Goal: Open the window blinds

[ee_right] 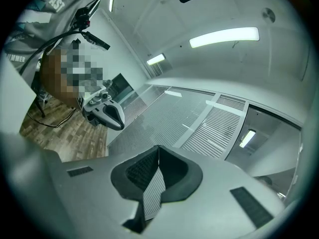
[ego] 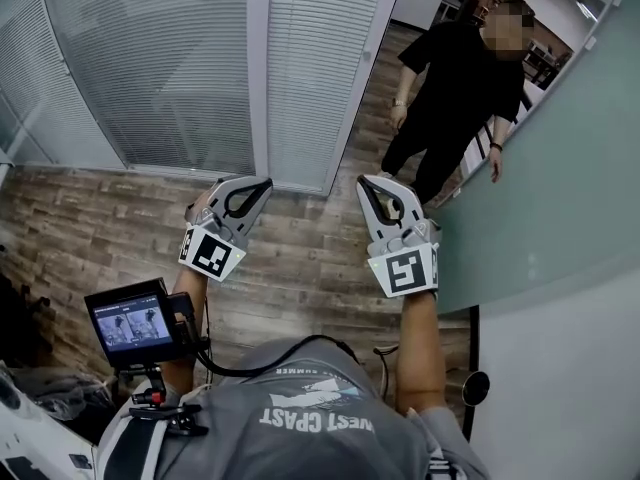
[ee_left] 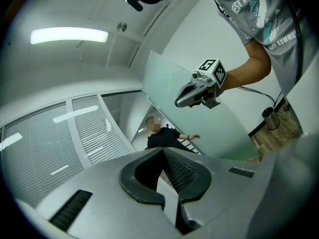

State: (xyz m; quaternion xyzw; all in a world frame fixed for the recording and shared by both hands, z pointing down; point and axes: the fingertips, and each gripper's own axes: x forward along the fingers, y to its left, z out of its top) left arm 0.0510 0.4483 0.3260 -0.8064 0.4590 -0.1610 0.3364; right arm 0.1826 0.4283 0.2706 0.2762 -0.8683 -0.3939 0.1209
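The closed window blinds fill the glass wall ahead, with a narrower slatted panel beside them. Both grippers are held out level above the wooden floor, short of the blinds and touching nothing. My left gripper is shut and empty, and its jaws meet at the tip. My right gripper is also shut and empty, with its tips together. The blinds show beyond the left jaws, and the blinds also show beyond the right jaws. Each gripper view shows the other gripper, the right and the left.
A person in black stands in the open doorway at the right of the blinds, one hand on the frosted glass wall. A small monitor is mounted on the rig at my lower left. The floor is wood-patterned.
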